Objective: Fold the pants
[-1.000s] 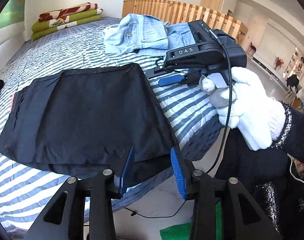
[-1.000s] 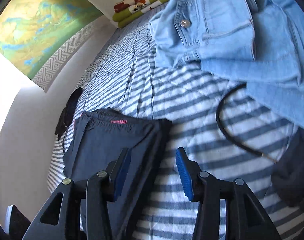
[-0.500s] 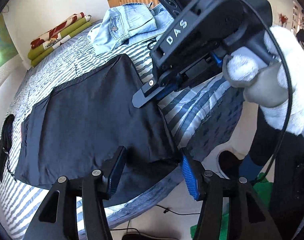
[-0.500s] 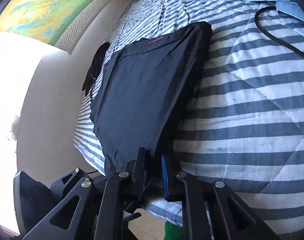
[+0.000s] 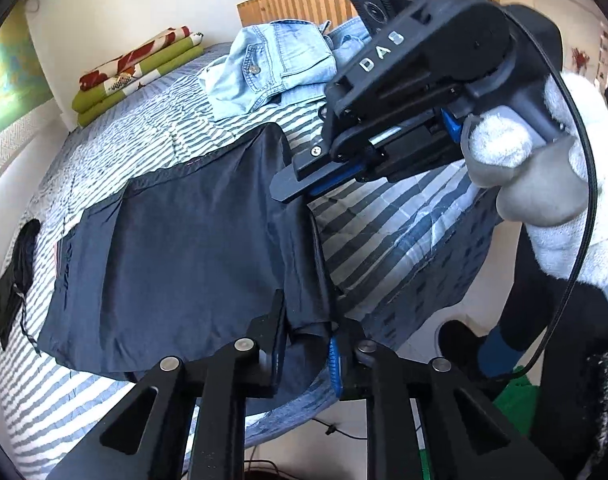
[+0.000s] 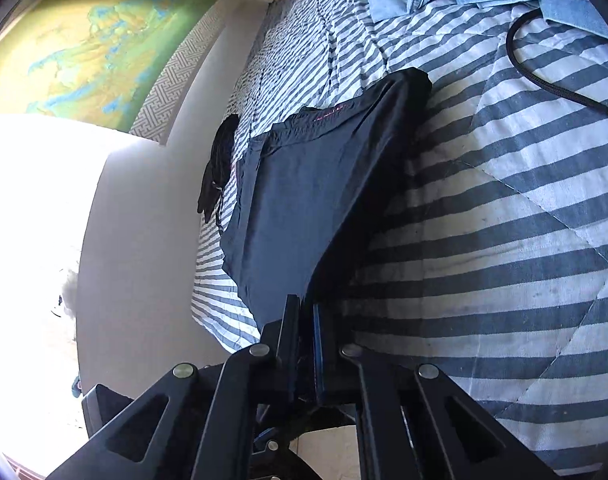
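Note:
Black pants (image 5: 192, 248) lie folded flat on the striped bed (image 5: 384, 232). My left gripper (image 5: 306, 344) is at their near right corner by the bed's edge. Its jaws are closing, and a bunch of black cloth is pinched between the pads. My right gripper (image 5: 292, 192), held in a white-gloved hand (image 5: 544, 184), is further along the same right edge. In the right wrist view, the right gripper (image 6: 304, 312) has narrow jaws still closing on the edge of the pants (image 6: 304, 200), which rises slightly off the bedspread (image 6: 504, 240).
Light blue jeans (image 5: 272, 68) lie crumpled at the far end of the bed, with a black cable (image 6: 544, 68) beside them. Folded green and red blankets (image 5: 136, 72) are stacked by the wall. A small black item (image 5: 16, 272) lies left of the pants. The floor drops off beyond the near edge.
Both grippers stood open over the pants a second ago. The right one shut on the right edge first; the left one has now closed on the near corner.

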`<state>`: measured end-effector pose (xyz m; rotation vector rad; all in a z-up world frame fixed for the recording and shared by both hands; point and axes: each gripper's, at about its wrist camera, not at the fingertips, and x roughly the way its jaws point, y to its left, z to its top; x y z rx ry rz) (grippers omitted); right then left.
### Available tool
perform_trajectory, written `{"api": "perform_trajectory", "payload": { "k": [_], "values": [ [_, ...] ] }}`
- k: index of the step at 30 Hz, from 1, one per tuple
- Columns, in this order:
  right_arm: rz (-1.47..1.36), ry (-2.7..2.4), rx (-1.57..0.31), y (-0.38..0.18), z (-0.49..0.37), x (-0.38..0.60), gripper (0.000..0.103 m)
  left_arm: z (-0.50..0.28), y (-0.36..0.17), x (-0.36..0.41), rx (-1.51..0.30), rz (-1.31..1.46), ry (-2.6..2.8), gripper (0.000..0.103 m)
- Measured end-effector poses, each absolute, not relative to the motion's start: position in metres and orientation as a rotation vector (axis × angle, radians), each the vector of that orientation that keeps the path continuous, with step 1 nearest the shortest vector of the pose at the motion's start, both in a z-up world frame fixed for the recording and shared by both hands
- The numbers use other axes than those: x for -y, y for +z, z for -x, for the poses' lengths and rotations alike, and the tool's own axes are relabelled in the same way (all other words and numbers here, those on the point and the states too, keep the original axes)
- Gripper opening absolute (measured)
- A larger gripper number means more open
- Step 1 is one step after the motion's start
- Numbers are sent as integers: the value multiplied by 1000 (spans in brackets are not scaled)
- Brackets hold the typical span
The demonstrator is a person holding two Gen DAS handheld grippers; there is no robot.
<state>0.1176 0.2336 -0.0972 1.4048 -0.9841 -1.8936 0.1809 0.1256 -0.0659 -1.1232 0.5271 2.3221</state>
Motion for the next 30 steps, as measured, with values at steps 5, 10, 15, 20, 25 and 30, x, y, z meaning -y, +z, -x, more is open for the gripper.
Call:
{"api": "perform_trajectory", "payload": {
  "k": [5, 10, 15, 20, 25, 30],
  "values": [
    [-1383, -1913, 960, -93, -116, -230, 6, -172, -52, -104, -359, 1150, 2314, 9],
    [-1473, -2070, 1024, -99, -94, -254, 38, -181, -50, -105, -409, 1120, 2284, 8],
    [-1517, -2140, 1161, -108, -51, -283, 40, -177, -43, -91, -277, 1128, 2264, 7],
    [-1502, -2192, 1058, -92, -34, -268, 8, -174, -26, -62, -93, 1098, 2248, 7],
    [-1386, -2220, 1047, -55, -27, -252, 5, -168, -6, -25, 43, 1049, 2247, 7],
    [-1284, -2254, 995, -16, -16, -219, 4, -157, 13, 28, 162, 1013, 2318, 7]
  ]
}}
